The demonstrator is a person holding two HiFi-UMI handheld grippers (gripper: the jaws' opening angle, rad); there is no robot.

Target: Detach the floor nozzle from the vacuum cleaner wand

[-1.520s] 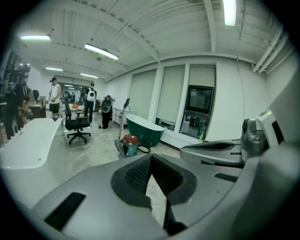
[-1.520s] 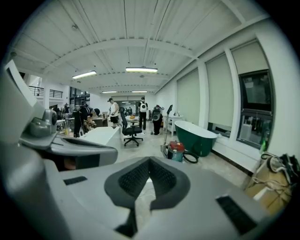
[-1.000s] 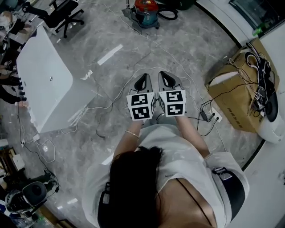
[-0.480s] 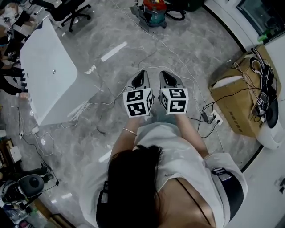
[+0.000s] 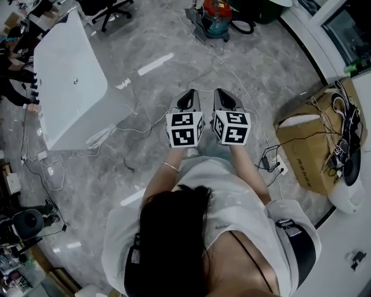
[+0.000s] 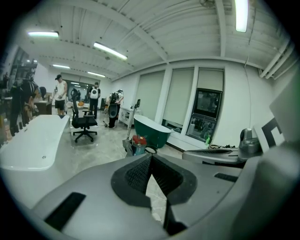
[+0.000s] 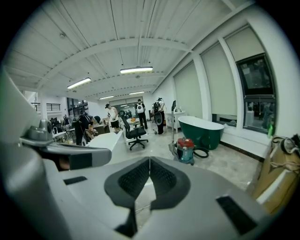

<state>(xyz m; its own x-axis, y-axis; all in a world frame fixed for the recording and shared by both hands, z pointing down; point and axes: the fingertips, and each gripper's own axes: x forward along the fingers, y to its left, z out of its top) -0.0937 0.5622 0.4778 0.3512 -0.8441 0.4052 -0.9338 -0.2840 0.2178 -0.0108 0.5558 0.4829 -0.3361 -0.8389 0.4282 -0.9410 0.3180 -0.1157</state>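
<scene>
While left claw (image 5: 186,100), right claw (image 5: 223,100) sit closed, vacuum cleaner (image 5: 216,14) far ahead.

The floor (image 5: 174,75) ahead lies open as far as the vacuum (image 5: 217,16), crossed only by thin cables (image 5: 136,129). A white tabletop (image 5: 69,93) bounds the left side, with a chair (image 5: 113,7) beyond it. A box (image 5: 307,156) draped in wires blocks the right, with a power strip (image 5: 277,165) beside it.
</scene>
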